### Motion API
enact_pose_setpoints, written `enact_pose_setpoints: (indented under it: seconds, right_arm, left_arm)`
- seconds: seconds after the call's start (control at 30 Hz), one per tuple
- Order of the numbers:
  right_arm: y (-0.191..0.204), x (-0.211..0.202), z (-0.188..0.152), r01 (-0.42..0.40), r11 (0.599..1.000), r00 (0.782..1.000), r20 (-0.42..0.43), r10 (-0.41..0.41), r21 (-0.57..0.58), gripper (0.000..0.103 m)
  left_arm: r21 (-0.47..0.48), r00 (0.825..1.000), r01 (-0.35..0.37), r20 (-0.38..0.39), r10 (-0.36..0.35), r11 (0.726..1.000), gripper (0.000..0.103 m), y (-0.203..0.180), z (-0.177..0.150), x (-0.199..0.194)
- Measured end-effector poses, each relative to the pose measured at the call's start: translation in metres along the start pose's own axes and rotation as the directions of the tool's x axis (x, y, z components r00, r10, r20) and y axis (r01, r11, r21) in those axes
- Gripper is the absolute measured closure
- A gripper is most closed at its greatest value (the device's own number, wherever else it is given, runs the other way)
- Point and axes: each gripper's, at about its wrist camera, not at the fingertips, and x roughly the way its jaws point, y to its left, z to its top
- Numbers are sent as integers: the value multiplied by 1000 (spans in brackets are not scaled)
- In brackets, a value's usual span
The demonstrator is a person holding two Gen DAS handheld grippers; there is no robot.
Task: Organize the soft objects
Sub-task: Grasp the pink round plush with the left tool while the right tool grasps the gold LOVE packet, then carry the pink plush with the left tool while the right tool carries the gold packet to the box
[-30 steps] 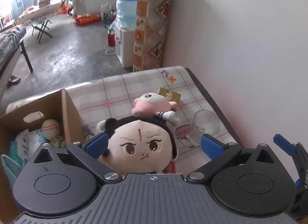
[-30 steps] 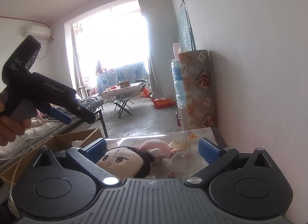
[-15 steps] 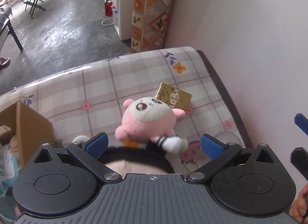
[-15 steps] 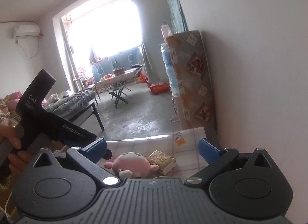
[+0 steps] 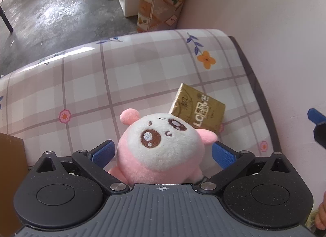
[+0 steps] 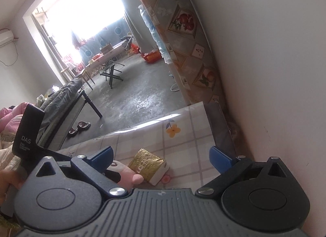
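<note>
- L gripper (image 5: 162,152) is seen w/ its blue fingers (image 5: 101,152) spread wide; the pink plush (image 5: 161,147) sits between them, a gap visible on each side, so no grip is made.
- Pink plush is seen face-up, white face w/ brown eyes, resting on the desk (image 5: 85,86), which is covered w/ a checked, flower-print cloth.
- A gold tissue pack (image 5: 200,109) is found just behind the plush, touching or nearly touching its head, towards the wall side of the desk.
- A brown cardboard box edge (image 5: 11,167) is seen at far left of the L wrist view; contents can't be told.
- R gripper (image 6: 161,158) is held above the desk near the wall, fingers (image 6: 221,160) wide apart, nothing between them.
- In the R wrist view the tissue pack (image 6: 149,165) is seen beyond the fingers; a bit of pink plush (image 6: 130,178) shows beside it, low left.
- The L gripper's black handle (image 6: 27,137) is seen at left of that view, w/ a hand (image 6: 9,180) on it.
</note>
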Motion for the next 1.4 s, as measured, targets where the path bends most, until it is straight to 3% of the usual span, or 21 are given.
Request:
enact_pose_setpoints:
  seconds: [0.07,0.13,0.27,0.47,0.6,0.73,0.77,0.87,0.97,1.2,1.27,1.3,1.4]
  right_arm:
    - [0,10,4,4,1000,1000,-20,-3,1,3]
    - [-1,22,7,7,1000,999,-45,-7,8,4]
    - [3,42,12,-5,1000,996,-91,7,19,6]
    - [21,71,19,-18,999,984,-176,11,-38,13]
    - [41,106,19,-11,990,956,-292,-31,-140,20]
    - [67,139,9,-16,950,915,-388,-112,-312,24]
    - [73,144,6,-6,936,911,-388,-141,-353,29]
    - [87,157,-3,6,890,895,-395,-208,-455,30]
    - [96,162,-6,-34,877,884,-423,-197,-479,30]
    - [109,170,-18,-62,824,850,-463,-253,-564,24]
    - [107,173,-22,-43,817,840,-463,-282,-575,33]
    - [105,172,-22,-37,823,847,-454,-275,-567,38]
    - [105,163,-20,-11,824,866,-417,-276,-567,39]
  left_arm:
    - [-8,1000,-2,-17,2,1000,4,5,-1,7]
    - [-35,999,40,-16,-40,999,10,10,-2,8]
    - [-40,999,29,43,-27,999,15,16,-6,-1]
    - [-133,993,23,121,-7,991,15,44,-8,-21]
    - [-190,988,-3,148,31,982,15,58,-5,-27]
    - [-221,988,-5,150,39,975,15,67,-3,-24]
    - [-224,988,-3,149,37,975,15,68,-2,-23]
    - [-221,988,-1,149,35,975,15,68,-3,-21]
    - [-221,988,6,151,28,975,15,70,-5,-21]
    - [-213,988,8,153,26,977,15,69,-8,-21]
    - [-213,988,9,151,24,977,16,69,-8,-22]
    - [-209,988,11,150,21,978,16,68,-8,-22]
    - [-201,988,10,154,22,980,16,67,-10,-27]
